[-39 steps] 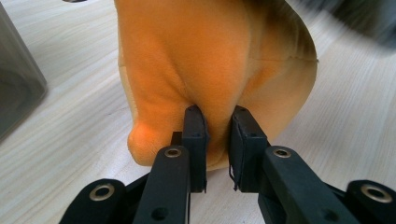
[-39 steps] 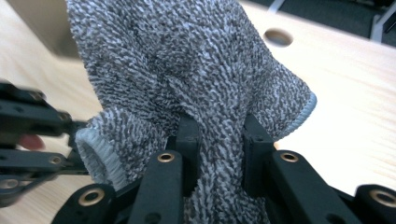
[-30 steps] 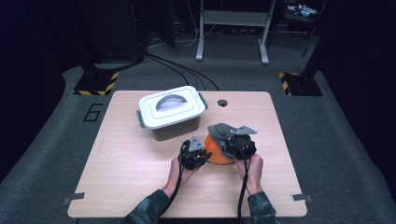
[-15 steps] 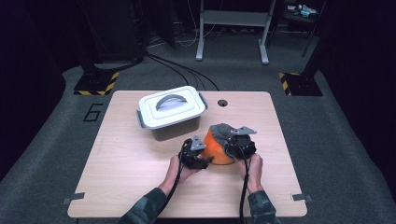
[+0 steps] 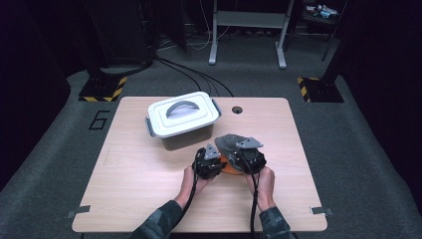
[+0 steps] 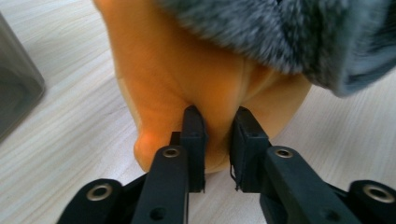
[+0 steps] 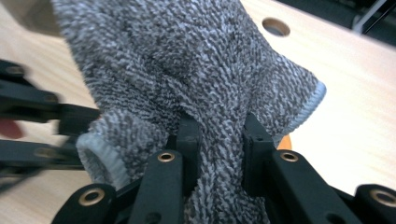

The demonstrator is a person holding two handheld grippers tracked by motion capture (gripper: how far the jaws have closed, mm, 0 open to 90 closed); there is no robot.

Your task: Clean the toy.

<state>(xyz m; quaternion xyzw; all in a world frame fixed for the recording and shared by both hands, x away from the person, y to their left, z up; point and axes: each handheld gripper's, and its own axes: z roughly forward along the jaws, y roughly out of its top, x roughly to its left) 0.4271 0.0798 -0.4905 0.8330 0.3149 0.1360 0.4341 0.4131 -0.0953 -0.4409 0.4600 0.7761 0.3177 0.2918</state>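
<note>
A soft orange thing (image 5: 229, 168) lies on the wooden table (image 5: 149, 189) with a grey terry cloth (image 5: 228, 142) draped over its top. In the left gripper view, my left gripper (image 6: 215, 126) is shut on a fold of the orange thing (image 6: 177, 60); its jaws have just been closing on that fold. The cloth (image 6: 280, 32) hangs just above them. My right gripper (image 7: 219, 130) is shut on a bunched ridge of the grey cloth (image 7: 187, 56). From above, the left gripper (image 5: 217, 161) and right gripper (image 5: 238, 153) sit close together at the pile.
A white lidded box (image 5: 181, 119) with a grey handle stands just behind and left of the pile; its wall (image 6: 14, 93) shows in the left gripper view. A round hole (image 5: 237, 109) lies in the table's far edge. Dark floor surrounds the table.
Both grippers stay at the orange thing and the cloth; in the high view their places have hardly shifted.
</note>
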